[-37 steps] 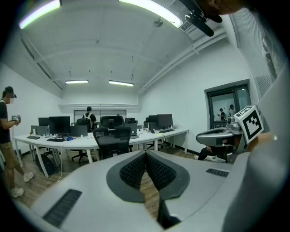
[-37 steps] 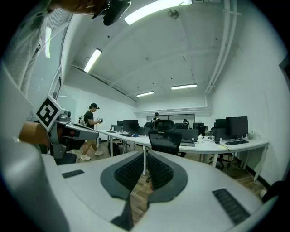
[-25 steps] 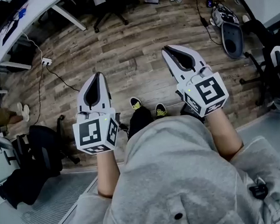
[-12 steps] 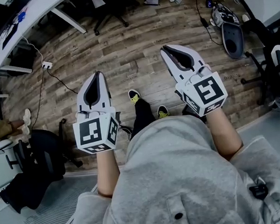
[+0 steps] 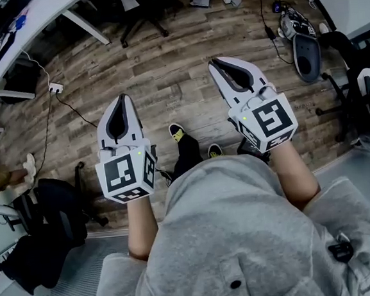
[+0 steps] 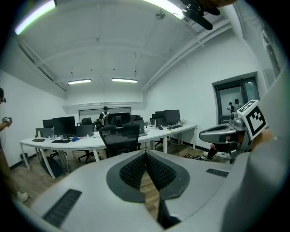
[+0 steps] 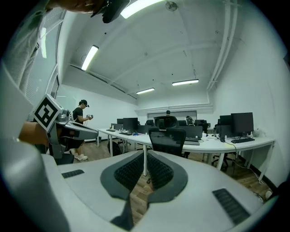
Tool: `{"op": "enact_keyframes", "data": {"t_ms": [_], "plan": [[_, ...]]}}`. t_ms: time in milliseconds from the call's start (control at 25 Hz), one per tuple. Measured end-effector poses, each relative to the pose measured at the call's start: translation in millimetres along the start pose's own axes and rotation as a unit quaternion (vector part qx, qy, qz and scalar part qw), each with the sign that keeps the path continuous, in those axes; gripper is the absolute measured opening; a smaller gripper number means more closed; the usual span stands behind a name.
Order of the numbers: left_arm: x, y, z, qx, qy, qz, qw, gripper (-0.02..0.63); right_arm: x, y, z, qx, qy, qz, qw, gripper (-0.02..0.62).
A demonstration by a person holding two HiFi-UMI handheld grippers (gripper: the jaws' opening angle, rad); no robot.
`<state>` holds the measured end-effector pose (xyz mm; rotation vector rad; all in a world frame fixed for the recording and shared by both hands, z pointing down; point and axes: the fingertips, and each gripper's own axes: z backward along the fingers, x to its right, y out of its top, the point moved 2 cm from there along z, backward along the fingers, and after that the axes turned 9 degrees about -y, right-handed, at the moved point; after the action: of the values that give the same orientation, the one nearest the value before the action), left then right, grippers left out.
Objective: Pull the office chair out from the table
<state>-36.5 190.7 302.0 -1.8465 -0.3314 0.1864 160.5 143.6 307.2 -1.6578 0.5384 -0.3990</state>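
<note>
Left gripper (image 6: 145, 154), right gripper (image 7: 145, 154): both jaws pressed together, nothing between them. Chair (image 7: 168, 139) stands pushed in at the white bench (image 7: 217, 145), well ahead of both grippers.

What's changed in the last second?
The person has stepped forward: the power strip and the black chair at left slid down the head view. Nothing was taken or released. The left gripper and right gripper stay shut and empty; the office chair stands at the table, untouched.
</note>
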Motion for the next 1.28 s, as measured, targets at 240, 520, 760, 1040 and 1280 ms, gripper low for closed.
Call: {"op": "enact_keyframes", "data": {"t_ms": [240,520,760,1040,1280], "plan": [[-47,3,-30,-0.004,0.006,0.001,1.0000,0.014,-6,9,-59,-0.007,0.001,0.007,1.000,0.043],[-92,6,-55,-0.009,0.001,0.000,1.0000,0.014,-19,14,-112,-0.017,0.004,0.014,1.000,0.043],[-121,6,-68,-0.012,0.000,0.002,0.9999,0.014,-28,20,-144,-0.020,0.008,0.019,1.000,0.043],[-154,7,-81,-0.007,-0.005,0.003,1.0000,0.014,-44,27,-178,-0.019,0.010,0.030,0.999,0.043],[-179,4,-87,-0.004,-0.015,0.004,0.9999,0.014,-58,35,-204,-0.012,-0.001,0.034,0.999,0.043]]}}
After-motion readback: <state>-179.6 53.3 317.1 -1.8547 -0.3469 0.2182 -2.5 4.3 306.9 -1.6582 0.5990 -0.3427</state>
